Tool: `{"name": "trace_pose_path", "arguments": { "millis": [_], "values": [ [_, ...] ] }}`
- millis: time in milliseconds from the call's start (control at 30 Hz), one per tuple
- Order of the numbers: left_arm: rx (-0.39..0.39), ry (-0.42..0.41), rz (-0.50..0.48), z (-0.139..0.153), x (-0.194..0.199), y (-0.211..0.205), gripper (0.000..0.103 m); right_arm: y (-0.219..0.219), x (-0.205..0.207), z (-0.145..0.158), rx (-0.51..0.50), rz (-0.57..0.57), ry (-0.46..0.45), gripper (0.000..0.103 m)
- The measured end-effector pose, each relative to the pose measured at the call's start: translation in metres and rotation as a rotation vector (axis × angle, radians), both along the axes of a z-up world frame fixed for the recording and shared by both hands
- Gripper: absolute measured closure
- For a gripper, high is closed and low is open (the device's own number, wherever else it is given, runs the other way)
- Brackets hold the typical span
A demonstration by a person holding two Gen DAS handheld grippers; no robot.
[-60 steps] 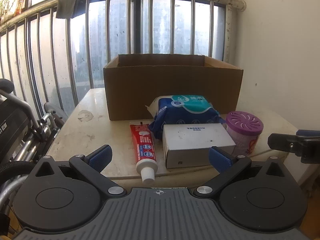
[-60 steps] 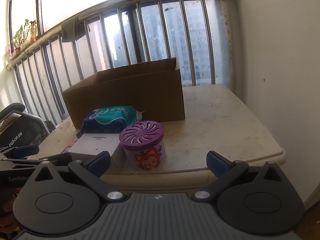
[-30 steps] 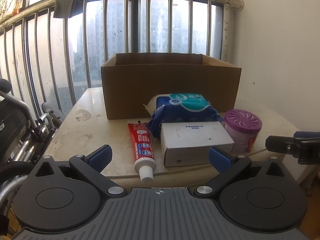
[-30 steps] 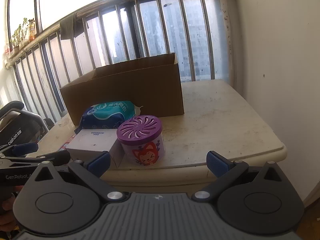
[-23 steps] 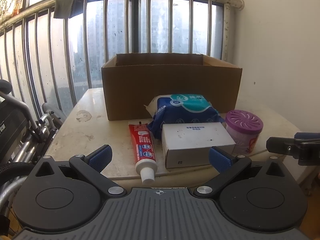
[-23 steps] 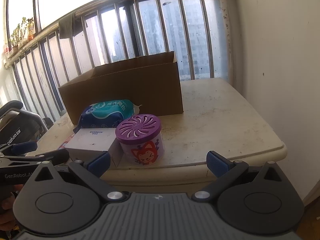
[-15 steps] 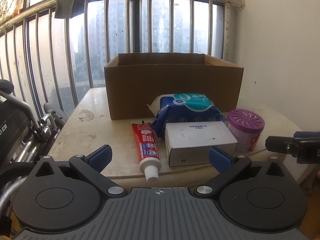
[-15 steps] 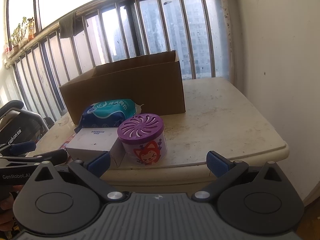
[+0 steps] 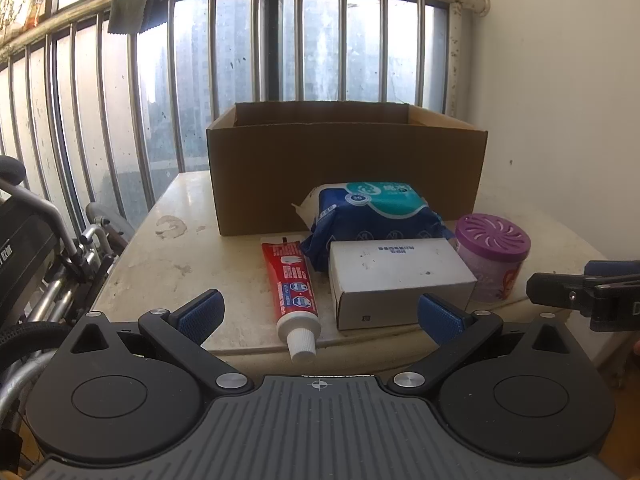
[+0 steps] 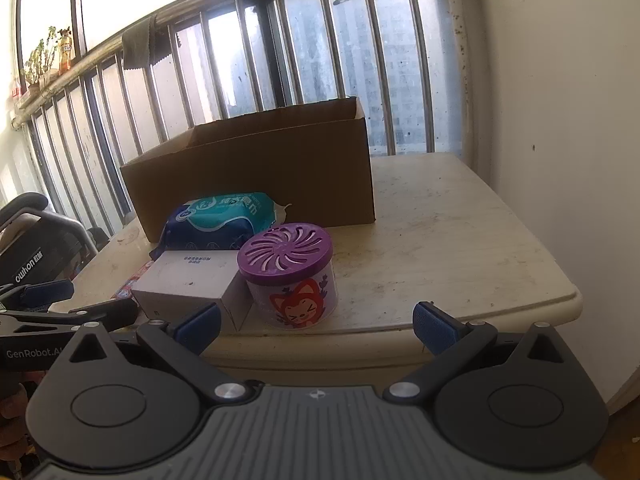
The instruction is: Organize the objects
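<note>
An open cardboard box [image 9: 344, 176] [image 10: 256, 176] stands at the back of a cream table [image 9: 168, 256] [image 10: 440, 232]. In front of it lie a blue-and-teal wipes pack [image 9: 376, 210] [image 10: 220, 220], a white carton [image 9: 396, 276] [image 10: 192, 280], a red toothpaste tube [image 9: 294, 288] with its white cap over the front edge, and a purple-lidded jar with a fox picture [image 9: 492, 256] [image 10: 292, 276]. My left gripper [image 9: 320, 316] hangs open just short of the table's front edge, facing tube and carton. My right gripper [image 10: 316, 328] is open too, facing the jar.
Metal window bars [image 9: 280, 48] run behind the table, with a cloth [image 9: 130, 10] hung on the top rail. A white wall [image 10: 560, 120] closes the right side. A folded wheelchair [image 9: 44, 248] stands left of the table. The table's right half [image 10: 460, 248] holds nothing.
Both grippers have only drifted slightly; the objects sit a little further right in the left wrist view. Neither gripper has opened, shut or touched anything.
</note>
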State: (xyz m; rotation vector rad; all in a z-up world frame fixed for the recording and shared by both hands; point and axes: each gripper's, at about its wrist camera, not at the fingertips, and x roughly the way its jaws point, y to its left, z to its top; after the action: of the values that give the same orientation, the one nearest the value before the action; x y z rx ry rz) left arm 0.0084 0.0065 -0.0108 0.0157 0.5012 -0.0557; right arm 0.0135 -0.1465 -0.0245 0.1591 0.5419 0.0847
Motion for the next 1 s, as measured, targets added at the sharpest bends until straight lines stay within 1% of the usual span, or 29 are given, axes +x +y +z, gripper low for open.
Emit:
{"name": "trace_pose_path", "arguments": {
  "millis": [300, 533, 633, 733, 1000],
  "values": [
    [-0.02, -0.007, -0.03, 0.003, 0.005, -0.001, 0.0, 0.002, -0.004, 0.005, -0.001, -0.019, -0.023, 0.0],
    [-0.004, 0.01, -0.059, 0.003, 0.008, -0.011, 0.0, 0.012, -0.01, 0.003, -0.009, -0.002, -0.024, 0.0],
    [0.006, 0.02, -0.057, 0.003, 0.007, -0.011, 0.0, 0.016, -0.01, 0.001, -0.005, 0.015, -0.015, 0.0],
    [0.017, 0.013, -0.051, 0.004, 0.005, -0.01, 0.0, 0.018, -0.01, -0.001, -0.005, 0.029, -0.007, 0.0],
    [0.025, 0.006, -0.03, 0.007, 0.006, -0.006, 0.0, 0.012, -0.01, -0.002, 0.019, 0.01, -0.004, 0.0]
  ]
}}
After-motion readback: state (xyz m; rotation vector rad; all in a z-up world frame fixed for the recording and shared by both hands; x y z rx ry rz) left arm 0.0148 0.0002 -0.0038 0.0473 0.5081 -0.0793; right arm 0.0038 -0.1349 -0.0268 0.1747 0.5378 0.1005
